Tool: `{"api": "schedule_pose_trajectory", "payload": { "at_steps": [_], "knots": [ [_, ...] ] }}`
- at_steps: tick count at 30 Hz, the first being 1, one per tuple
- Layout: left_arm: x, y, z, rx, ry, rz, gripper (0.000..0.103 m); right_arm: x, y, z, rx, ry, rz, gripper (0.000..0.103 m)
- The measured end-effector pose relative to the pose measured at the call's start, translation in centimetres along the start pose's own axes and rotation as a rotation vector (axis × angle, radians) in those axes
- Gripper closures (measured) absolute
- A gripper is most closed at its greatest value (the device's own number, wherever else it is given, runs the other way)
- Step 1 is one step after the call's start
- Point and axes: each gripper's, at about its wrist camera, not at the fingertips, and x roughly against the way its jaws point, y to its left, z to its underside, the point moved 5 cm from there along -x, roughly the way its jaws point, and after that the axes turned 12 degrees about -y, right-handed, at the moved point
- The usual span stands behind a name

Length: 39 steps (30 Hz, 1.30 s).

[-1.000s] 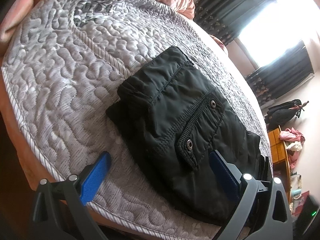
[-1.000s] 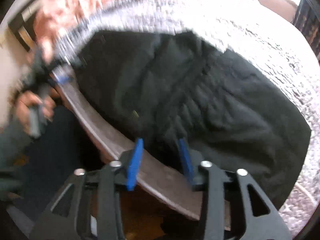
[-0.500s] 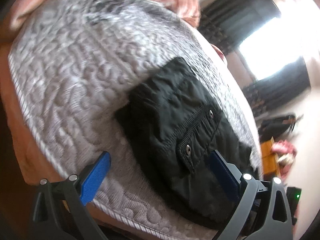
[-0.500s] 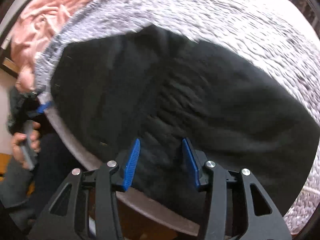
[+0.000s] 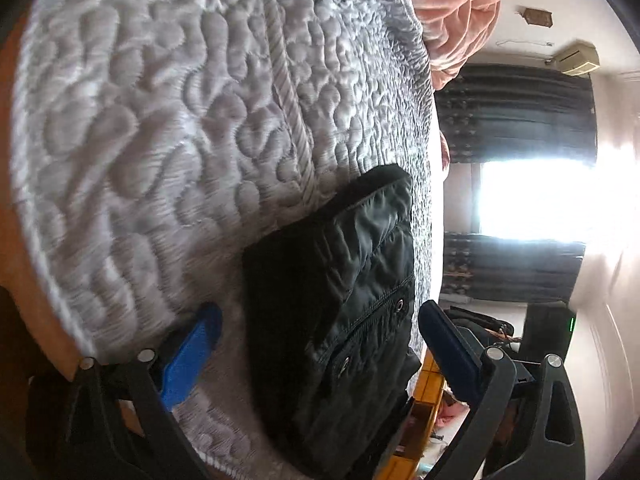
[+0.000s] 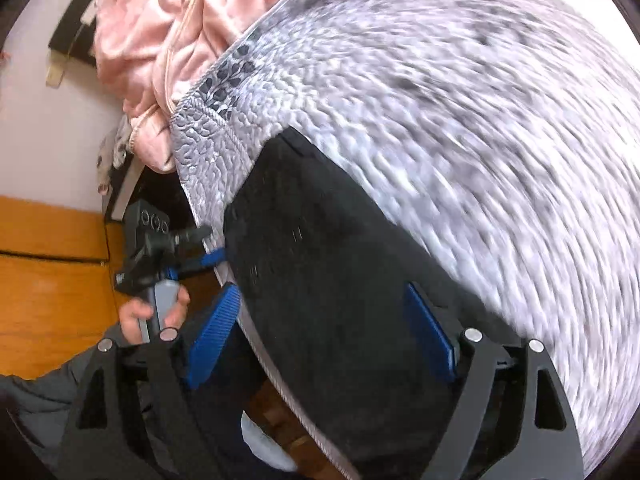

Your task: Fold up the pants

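Note:
The black pants (image 5: pixel 340 304) lie folded into a compact bundle near the edge of a grey quilted mattress (image 5: pixel 160 120); a snap-buttoned pocket flap faces up. My left gripper (image 5: pixel 320 356) is open, its blue fingers wide apart on either side of the bundle's near end. In the right wrist view the pants (image 6: pixel 340 300) fill the middle. My right gripper (image 6: pixel 324 340) is open, its fingers spread over the near part of the fabric, holding nothing. The left gripper (image 6: pixel 208 260) and the hand holding it show at the mattress edge.
A pink blanket (image 6: pixel 160 40) is bunched at the head of the mattress. Wooden floor (image 6: pixel 48 264) lies beside the bed. Dark curtains (image 5: pixel 516 112) frame a bright window. A yellow-wood piece of furniture (image 5: pixel 428 400) stands beyond the bed.
My right gripper's fingers have spread from nearly closed to wide open and let go of the fabric. Both cameras have swung and rolled; the left gripper stays open.

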Motion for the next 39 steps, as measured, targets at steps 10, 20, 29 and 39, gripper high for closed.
{"api": "schedule_pose_trajectory", "payload": {
  "at_steps": [10,20,29,39],
  "knots": [
    [-2.0,-0.6,0.6,-0.024,0.036,-0.029,0.024,-12.1,3.2,-6.3,0.2,0.222,-0.037,0.02],
    [-2.4,-0.5,0.8,-0.025,0.027,-0.081,0.042,-16.9,3.8,-6.7,0.28,0.338,-0.051,0.033],
    [-0.8,-3.0,1.3,-0.129,-0.022,-0.111,0.066,-12.9,4.6,-6.4,0.307,0.276,-0.042,0.071],
    [2.2,-11.4,3.2,-0.299,-0.055,-0.05,0.069,-4.0,7.2,-5.4,0.362,0.173,0.002,0.072]
  ]
}}
